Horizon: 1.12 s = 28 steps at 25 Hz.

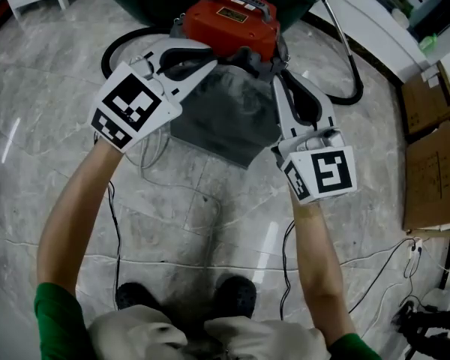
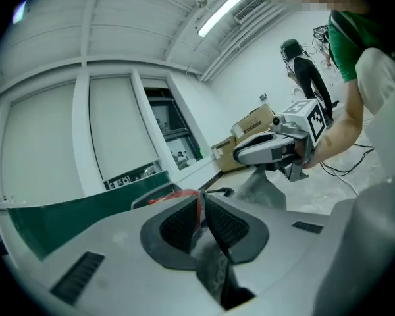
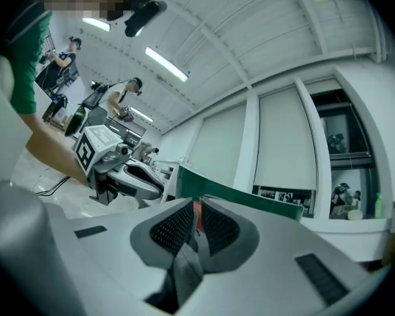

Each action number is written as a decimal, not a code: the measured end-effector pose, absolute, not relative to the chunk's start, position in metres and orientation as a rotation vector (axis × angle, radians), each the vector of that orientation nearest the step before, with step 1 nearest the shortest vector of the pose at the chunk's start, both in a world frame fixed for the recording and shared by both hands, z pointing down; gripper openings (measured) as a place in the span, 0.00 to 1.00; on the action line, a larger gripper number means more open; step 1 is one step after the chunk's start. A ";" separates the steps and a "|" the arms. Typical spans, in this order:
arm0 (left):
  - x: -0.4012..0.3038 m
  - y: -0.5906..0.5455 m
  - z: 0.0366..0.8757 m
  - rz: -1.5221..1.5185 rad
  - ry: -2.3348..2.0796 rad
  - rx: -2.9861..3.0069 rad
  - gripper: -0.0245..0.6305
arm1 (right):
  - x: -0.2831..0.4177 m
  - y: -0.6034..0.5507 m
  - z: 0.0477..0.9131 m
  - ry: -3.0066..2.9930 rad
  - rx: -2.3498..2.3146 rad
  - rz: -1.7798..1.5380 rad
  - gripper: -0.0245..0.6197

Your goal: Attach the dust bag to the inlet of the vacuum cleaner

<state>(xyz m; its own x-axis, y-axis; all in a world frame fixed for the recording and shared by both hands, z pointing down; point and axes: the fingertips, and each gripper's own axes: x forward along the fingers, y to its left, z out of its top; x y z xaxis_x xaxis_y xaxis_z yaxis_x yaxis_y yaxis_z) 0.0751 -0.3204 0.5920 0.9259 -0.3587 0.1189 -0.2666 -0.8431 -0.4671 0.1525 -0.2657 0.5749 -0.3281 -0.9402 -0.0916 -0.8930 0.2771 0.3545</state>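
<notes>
The red vacuum cleaner [image 1: 232, 22] stands on the marble floor at the top of the head view. Just in front of it hangs the grey dust bag [image 1: 226, 117], stretched between both grippers. My left gripper [image 1: 207, 60] is shut on the bag's upper left edge, close to the vacuum's front. My right gripper [image 1: 280, 79] is shut on the upper right edge. In the left gripper view grey fabric and a red strip are pinched at the left gripper [image 2: 200, 209]. The right gripper [image 3: 196, 224] clamps grey fabric in its own view. The inlet is hidden behind the bag and jaws.
A black hose [image 1: 118, 45] loops left of the vacuum, and a metal wand [image 1: 340, 37] lies to its right. Flattened cardboard boxes [image 1: 432, 163] lie at the right edge. Thin cables [image 1: 285, 261] run across the floor by the person's shoes [image 1: 237, 294].
</notes>
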 end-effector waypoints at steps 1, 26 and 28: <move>0.073 -0.316 0.584 -0.239 0.466 -2.628 0.10 | 0.149 -0.260 0.571 -2.396 1.730 -0.554 0.08; 0.103 -0.295 0.617 -0.221 0.332 -2.878 0.05 | 0.143 -0.277 0.620 -2.326 1.679 -0.236 0.07; 0.100 -0.283 0.613 -0.264 0.294 -2.935 0.05 | 0.142 -0.270 0.614 -2.309 1.658 -0.125 0.07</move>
